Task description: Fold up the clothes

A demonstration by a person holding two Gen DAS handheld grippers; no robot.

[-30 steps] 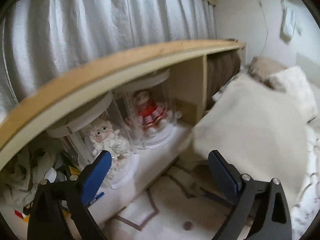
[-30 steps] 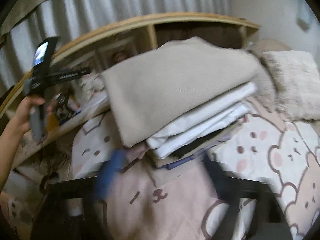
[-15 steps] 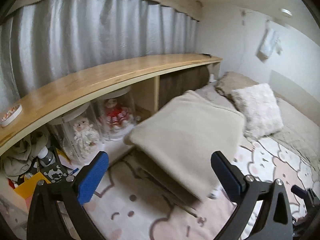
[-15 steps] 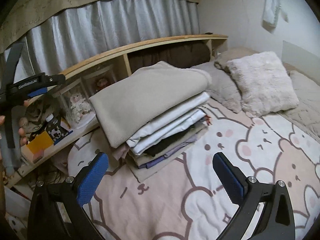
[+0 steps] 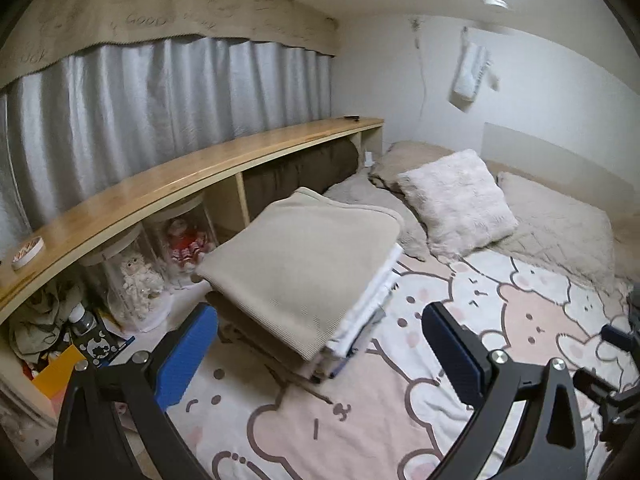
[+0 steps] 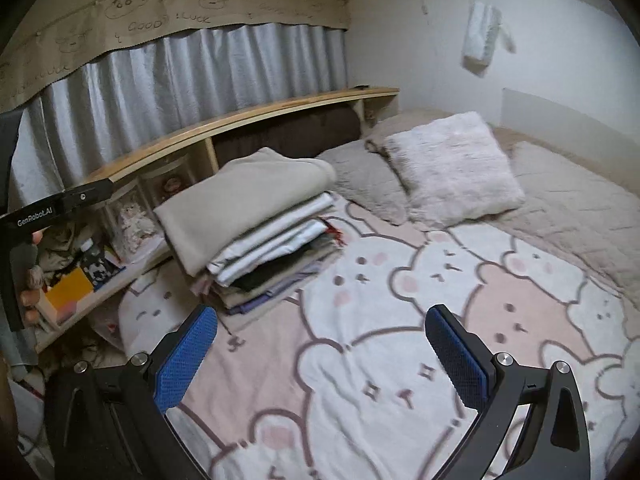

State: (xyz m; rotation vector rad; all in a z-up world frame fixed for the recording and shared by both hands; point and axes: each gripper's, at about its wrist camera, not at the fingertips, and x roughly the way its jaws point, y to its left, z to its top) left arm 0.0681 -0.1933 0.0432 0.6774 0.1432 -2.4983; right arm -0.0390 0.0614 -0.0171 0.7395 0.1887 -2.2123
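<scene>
A stack of folded clothes (image 5: 304, 264) lies on the bear-print bedspread (image 5: 500, 320), topped by a beige knit piece, with white, dark and lilac layers under it (image 6: 256, 240). My left gripper (image 5: 320, 344) hangs open just in front of the stack, nothing between its blue pads. My right gripper (image 6: 320, 344) is open too, held above the bedspread (image 6: 400, 320) to the right of the stack and apart from it. The left gripper's body shows at the left edge of the right wrist view, held by a hand (image 6: 30, 276).
A wooden shelf (image 5: 200, 176) runs along the bed's left side under a grey curtain, its cubbies holding doll jars (image 5: 136, 272) and clutter. A fluffy white cushion (image 5: 456, 200) and beige pillows (image 5: 560, 224) lie at the head. Open bedspread lies right of the stack.
Both grippers have pulled back and up from the stack; a second ago the left one was low by the shelf cubbies. The stack is now seen whole in both views.
</scene>
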